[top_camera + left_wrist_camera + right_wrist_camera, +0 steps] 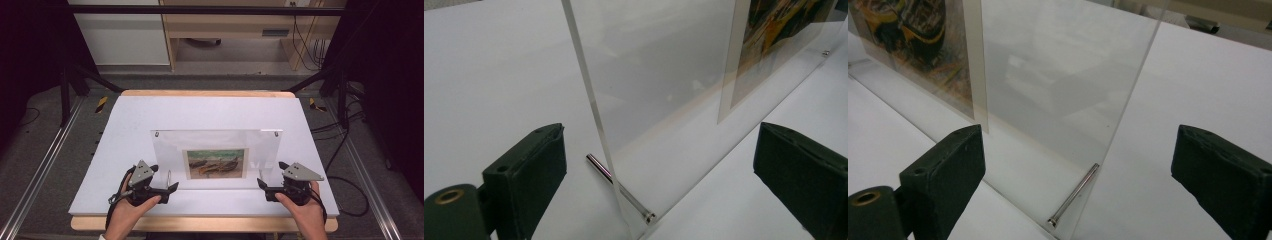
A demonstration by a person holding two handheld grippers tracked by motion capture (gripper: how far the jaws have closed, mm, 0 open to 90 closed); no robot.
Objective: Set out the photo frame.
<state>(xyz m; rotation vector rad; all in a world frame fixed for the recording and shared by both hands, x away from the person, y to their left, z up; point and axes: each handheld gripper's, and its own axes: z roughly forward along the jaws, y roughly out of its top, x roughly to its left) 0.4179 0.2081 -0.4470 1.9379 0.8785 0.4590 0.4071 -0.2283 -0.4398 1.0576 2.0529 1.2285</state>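
Frame: a clear frame (217,159) stands upright near the middle of the white desk (125,125), a bit toward the person. A small boat picture (215,163) sits inside it.
Why it stands: thin metal pins (619,187) stick out at the bottom corners and rest on the desk. They look like little feet that keep it from falling over.
Left tongs: the left tongs (165,180) are open wide. The frame's left edge sits between the two black pads (526,175), but neither pad touches it.
Right tongs: the right tongs (272,181) are open wide too. The frame's right edge and its pin (1073,195) are between the pads (945,172), with a gap on both sides.
Hands: each hand sits at one end of the frame, likely so it stays level and does not tip.
Edges: the side edges are thin and see-through, so they are easy to bump.
Room: the desk is bare all around the frame, with lots of space behind it and at both sides.
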